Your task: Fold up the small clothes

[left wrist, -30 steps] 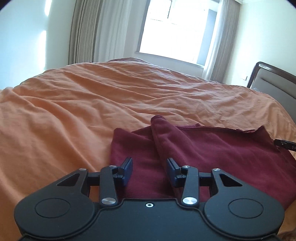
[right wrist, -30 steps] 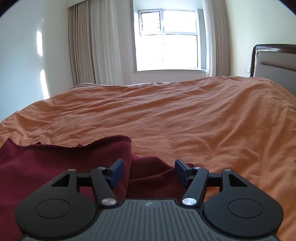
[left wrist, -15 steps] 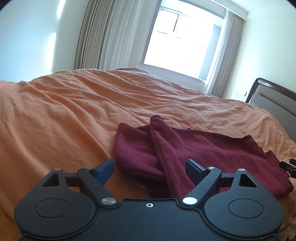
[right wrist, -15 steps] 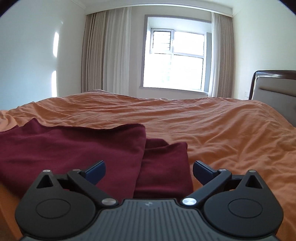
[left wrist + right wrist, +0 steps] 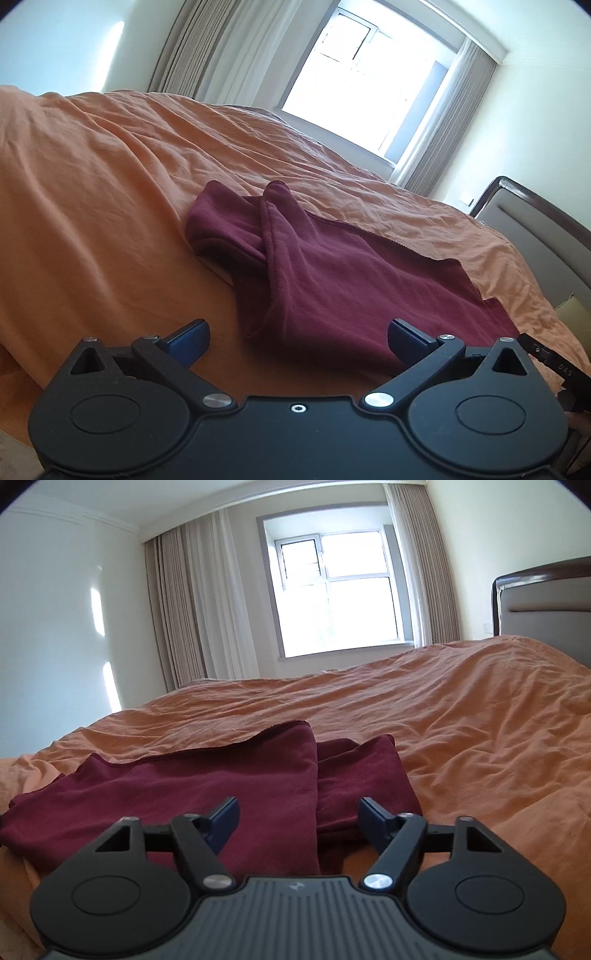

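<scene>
A dark red garment [image 5: 332, 273] lies folded over itself on the orange bed cover [image 5: 110, 206], with a rolled fold along its left end. My left gripper [image 5: 297, 338] is open and empty, held just short of the garment's near edge. In the right wrist view the same garment [image 5: 207, 779] lies flat with a narrower folded part [image 5: 360, 775] on its right. My right gripper [image 5: 297, 818] is open and empty, above the garment's near edge. The tip of the right gripper [image 5: 554, 363] shows at the right edge of the left wrist view.
The orange bed cover [image 5: 461, 720] stretches far ahead and to both sides. A padded headboard [image 5: 539, 221] stands on the right, also in the right wrist view [image 5: 546, 602]. A window with curtains [image 5: 336, 590] is on the far wall.
Both grippers have let go of the garment and opened wide. Both have drawn back and tilted up, so the garment now lies farther ahead of the fingers.
</scene>
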### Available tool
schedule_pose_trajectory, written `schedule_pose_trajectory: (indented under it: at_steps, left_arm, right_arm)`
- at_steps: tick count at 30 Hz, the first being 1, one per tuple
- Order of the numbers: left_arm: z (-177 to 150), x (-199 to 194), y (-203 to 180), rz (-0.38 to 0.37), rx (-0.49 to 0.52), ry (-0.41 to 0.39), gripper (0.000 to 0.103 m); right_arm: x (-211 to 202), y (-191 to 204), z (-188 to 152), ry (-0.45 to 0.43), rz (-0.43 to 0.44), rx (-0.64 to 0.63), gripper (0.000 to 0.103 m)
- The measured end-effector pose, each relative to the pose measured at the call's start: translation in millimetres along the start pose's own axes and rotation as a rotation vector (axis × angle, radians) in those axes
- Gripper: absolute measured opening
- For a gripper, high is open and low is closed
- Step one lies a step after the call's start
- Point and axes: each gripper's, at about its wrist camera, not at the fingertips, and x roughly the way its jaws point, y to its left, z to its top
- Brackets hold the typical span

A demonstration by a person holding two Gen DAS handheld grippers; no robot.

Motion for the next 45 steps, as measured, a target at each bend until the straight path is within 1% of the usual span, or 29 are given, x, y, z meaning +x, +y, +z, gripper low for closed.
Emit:
schedule_pose_trajectory:
  at_steps: [1,2,3,4,5,6,7,11,15,18,21,22,23,24,25,26,27,29,30,31,33,34,36,38,41,45]
  left_arm:
    - [0.2,1.2,-2.7,-0.001,0.000,0.003,0.102]
    - [0.6,2.8,-5.8,0.012,0.000,0.010,0.102]
    - [0.7,4.6,-7.5,0.032,-0.001,0.019,0.102]
    - [1.0,6.9,-8.4,0.056,-0.004,0.028,0.102]
    - [0.9,7.8,-7.5,0.078,-0.015,0.034,0.102]
    - [0.6,8.2,-5.3,0.089,-0.031,0.037,0.101]
    - [0.5,7.6,-1.3,0.090,-0.048,0.042,0.099]
    - [-0.1,0.8,8.6,0.084,-0.083,0.041,0.098]
    - [-1.3,-2.8,13.2,0.085,-0.086,0.036,0.098]
    - [-1.5,-2.6,15.4,0.089,-0.106,0.035,0.093]
    - [-1.7,-4.3,17.7,0.087,-0.118,0.028,0.089]
    - [-1.7,-4.8,18.1,0.084,-0.123,0.028,0.088]
    - [-1.8,-6.2,17.9,0.084,-0.127,0.027,0.087]
    - [-1.5,-6.9,17.4,0.084,-0.130,0.025,0.086]
    - [-1.2,-7.6,16.5,0.082,-0.131,0.022,0.086]
    - [-1.1,-8.3,14.6,0.079,-0.130,0.021,0.086]
    - [-1.0,-9.3,13.3,0.073,-0.127,0.022,0.086]
    - [-0.8,-8.5,9.7,0.056,-0.116,0.022,0.086]
    - [-0.2,-6.1,7.1,0.051,-0.112,0.025,0.086]
    - [0.5,-3.8,5.6,0.049,-0.112,0.028,0.086]
    - [1.2,0.0,3.3,0.051,-0.121,0.033,0.086]
    - [1.3,1.3,2.7,0.054,-0.127,0.034,0.086]
    - [2.0,4.1,2.1,0.064,-0.139,0.039,0.087]
    - [2.4,7.1,2.2,0.068,-0.151,0.046,0.090]
    - [2.3,8.5,4.1,0.067,-0.165,0.048,0.093]
    - [2.7,12.5,3.3,0.068,-0.168,0.054,0.096]
  right_arm:
    - [5.1,-0.3,-0.2,0.019,-0.011,0.009,0.062]
    - [7.6,-1.0,-0.3,0.031,-0.022,0.018,0.047]
    - [10.3,-2.3,-1.6,0.047,-0.038,0.030,0.039]
    - [10.8,-3.9,-2.9,0.055,-0.043,0.042,0.024]
    - [9.6,-6.4,-5.2,0.056,-0.029,0.062,0.013]
    - [7.2,-8.3,-6.7,0.053,-0.012,0.080,0.008]
    - [4.3,-8.8,-8.2,0.048,-0.010,0.086,0.007]
    - [-8.7,-4.7,-13.0,0.017,-0.030,0.059,0.006]
    - [-6.1,-6.9,-17.3,0.039,-0.034,0.079,0.006]
    - [-6.2,-6.5,-18.8,0.036,-0.033,0.085,0.007]
    - [-7.0,-3.7,-18.9,0.036,-0.037,0.063,0.011]
    - [-7.9,-2.8,-18.9,0.033,-0.036,0.054,0.018]
    - [-9.0,-1.5,-18.6,0.032,-0.043,0.045,0.036]
    - [-10.1,-0.5,-18.5,0.029,-0.047,0.037,0.048]
    - [-11.6,1.4,-18.3,0.020,-0.050,0.025,0.062]
    - [-12.9,3.7,-17.3,0.011,-0.052,0.004,0.066]
    - [-12.8,7.2,-15.1,0.006,-0.055,-0.024,0.068]
    - [-9.9,15.7,-7.0,-0.007,-0.062,-0.087,0.080]
    - [-8.2,19.2,-2.2,-0.015,-0.055,-0.105,0.082]
    - [-5.6,22.8,4.3,-0.019,-0.039,-0.117,0.085]
    - [2.3,29.3,17.6,-0.008,0.005,-0.138,0.094]
    - [9.2,33.3,26.2,0.017,0.036,-0.148,0.103]
    - [24.5,40.3,39.7,0.067,0.091,-0.133,0.103]
    - [44.5,47.4,52.5,0.110,0.179,-0.080,0.103]
    - [81.3,55.5,64.2,0.181,0.266,-0.015,0.103]
    - [135.6,65.6,69.5,0.263,0.300,-0.004,0.103]
